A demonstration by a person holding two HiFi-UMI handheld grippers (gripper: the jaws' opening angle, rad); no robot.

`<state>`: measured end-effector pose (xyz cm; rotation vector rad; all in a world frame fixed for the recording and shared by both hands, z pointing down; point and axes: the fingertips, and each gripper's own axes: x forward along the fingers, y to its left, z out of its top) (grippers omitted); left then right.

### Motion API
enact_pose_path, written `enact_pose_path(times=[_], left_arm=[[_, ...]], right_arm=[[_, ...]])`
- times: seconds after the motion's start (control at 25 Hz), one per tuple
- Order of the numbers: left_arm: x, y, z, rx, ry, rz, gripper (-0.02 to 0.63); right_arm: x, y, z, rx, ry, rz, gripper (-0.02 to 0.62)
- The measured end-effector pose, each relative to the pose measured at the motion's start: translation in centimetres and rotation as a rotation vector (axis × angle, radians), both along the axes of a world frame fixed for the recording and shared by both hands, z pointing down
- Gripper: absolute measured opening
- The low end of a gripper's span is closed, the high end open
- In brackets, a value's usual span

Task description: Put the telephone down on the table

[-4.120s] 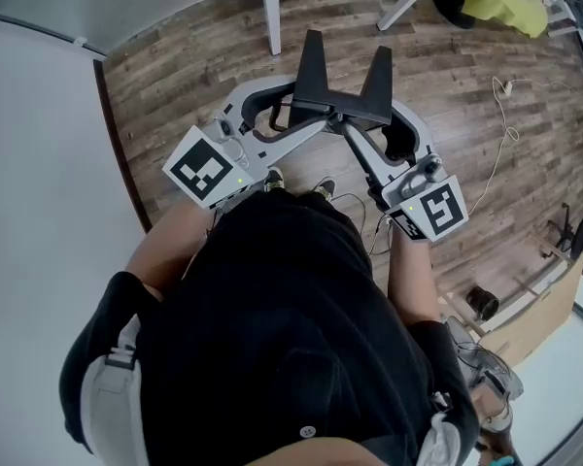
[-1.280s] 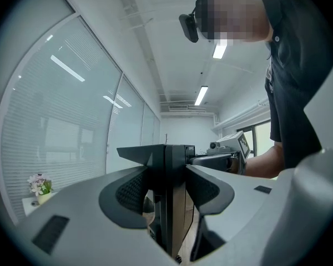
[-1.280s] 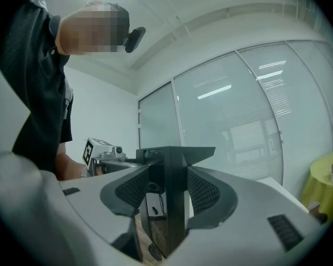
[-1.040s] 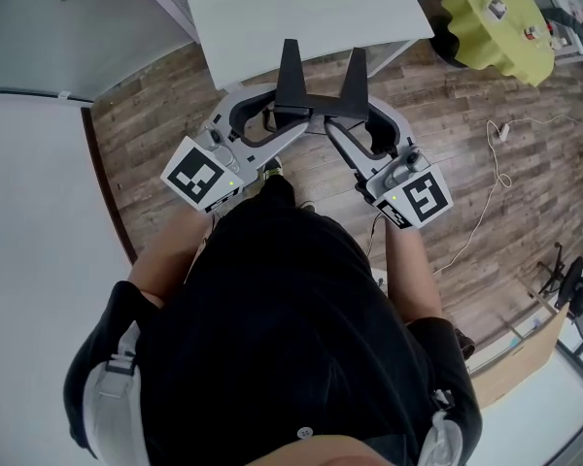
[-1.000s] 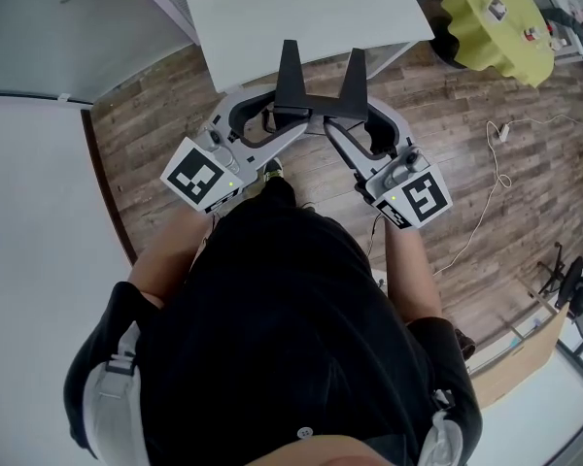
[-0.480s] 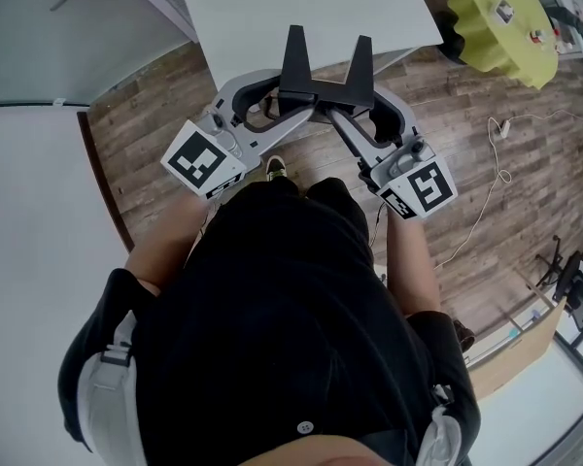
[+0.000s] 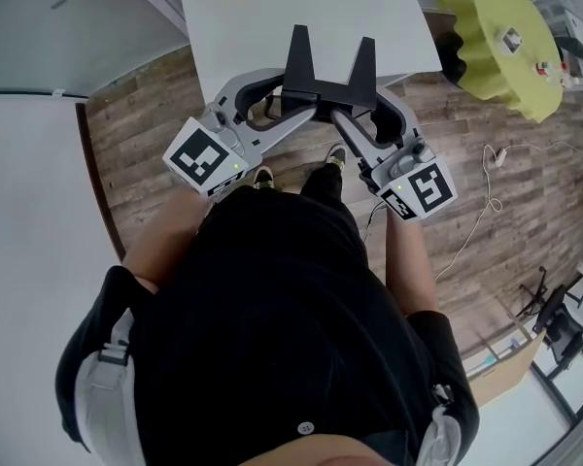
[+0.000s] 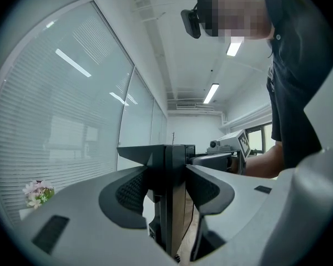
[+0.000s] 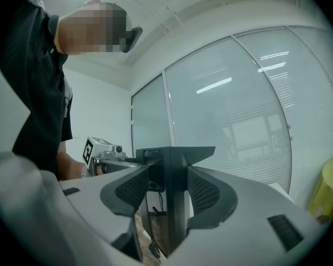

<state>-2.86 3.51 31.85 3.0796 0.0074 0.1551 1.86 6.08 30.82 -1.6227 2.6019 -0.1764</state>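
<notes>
The telephone (image 7: pixel 328 74) is a black piece with two upright prongs, held level between both grippers over the near edge of the white table (image 7: pixel 272 8). My left gripper (image 7: pixel 288 100) is shut on its left end and my right gripper (image 7: pixel 356 113) on its right end. In the left gripper view the black body (image 8: pixel 172 204) stands upright between the ribbed pads (image 8: pixel 131 192) of that gripper (image 8: pixel 169 170). The right gripper view shows the same: the black telephone (image 9: pixel 175 204) clamped in that gripper (image 9: pixel 168 172). Each gripper's marker cube sits near the person's hands.
A yellow-green round object (image 7: pixel 510 42) stands right of the table. A white cable (image 7: pixel 486 197) trails over the wooden floor (image 7: pixel 146 134). A white surface (image 7: pixel 29 260) fills the left. Small flowers (image 8: pixel 36 192) show at the left of the left gripper view, before a glass wall with blinds.
The person has walked toward the white table. Both grippers moved forward with the telephone, whose prongs now overlap the table's near edge. The grip looks unchanged.
</notes>
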Motion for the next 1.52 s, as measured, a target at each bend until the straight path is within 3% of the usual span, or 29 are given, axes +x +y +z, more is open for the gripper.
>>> enact_pose_path(times=[0.4,0.8,1.04,1.24,1.52], left_arm=[[9.2,-2.5,0.3,-0.010,-0.028,-0.169,0.216],[14.2,-5.1,1.5,-0.046,-0.063,-0.340,0.216],[14.8,-7.3,2.9,-0.066,-0.086,-0.364,0.216],[15.7,-13.1,4.9,-0.121,-0.098,-0.358,0.216],[15.7,-16.3,7.5,-0.177,-0.109,-0.347,0.216]], right_arm=[[9.6,-3.3,0.3,-0.010,-0.020,-0.173,0.229],[14.9,-6.8,1.8,-0.043,-0.054,-0.336,0.229],[15.6,-9.1,3.5,-0.086,-0.099,-0.360,0.229],[16.5,-15.0,5.6,-0.146,-0.118,-0.358,0.229],[16.4,-18.2,8.0,-0.203,-0.109,-0.352,0.229]])
